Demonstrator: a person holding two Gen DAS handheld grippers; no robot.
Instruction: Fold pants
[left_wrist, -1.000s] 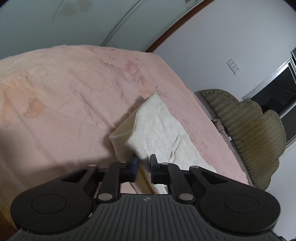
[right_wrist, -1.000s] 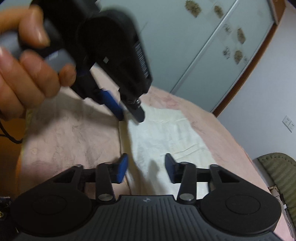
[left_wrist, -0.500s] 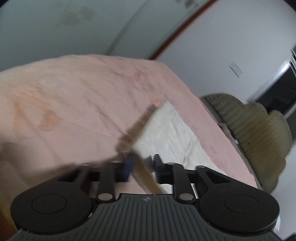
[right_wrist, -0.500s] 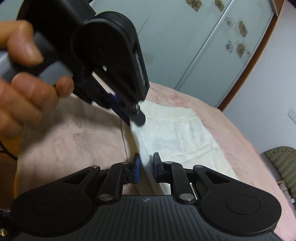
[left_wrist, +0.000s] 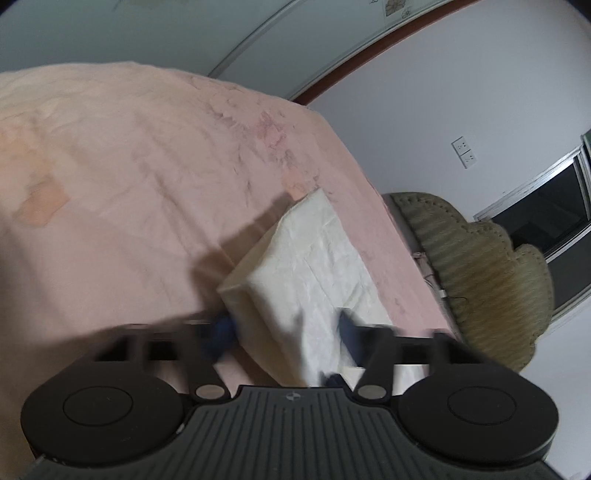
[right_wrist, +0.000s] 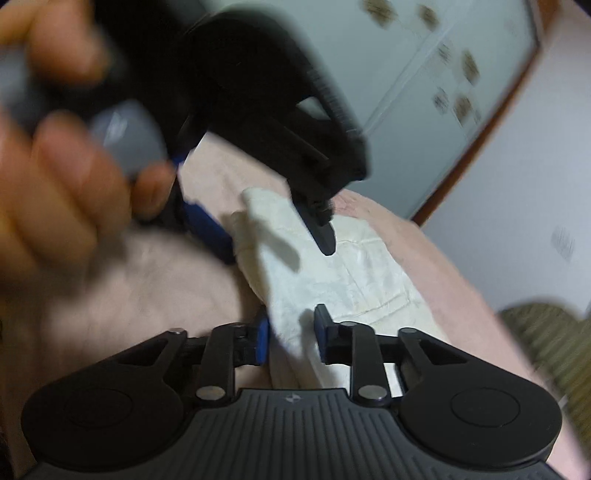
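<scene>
Here the cream-white folded cloth pants (left_wrist: 314, 266) lie on the pink bedspread of the bed (left_wrist: 129, 166), near its right edge, their long axis running away from both cameras toward the far wardrobe. The left tool (left_wrist: 284, 328) is closing, its blurred blue pads either side of the raised near fold, not pressing it. The right tool (right_wrist: 291, 332) is opening, cloth between its parted pads. A hand (right_wrist: 55, 177) grips the left tool's handle.
</scene>
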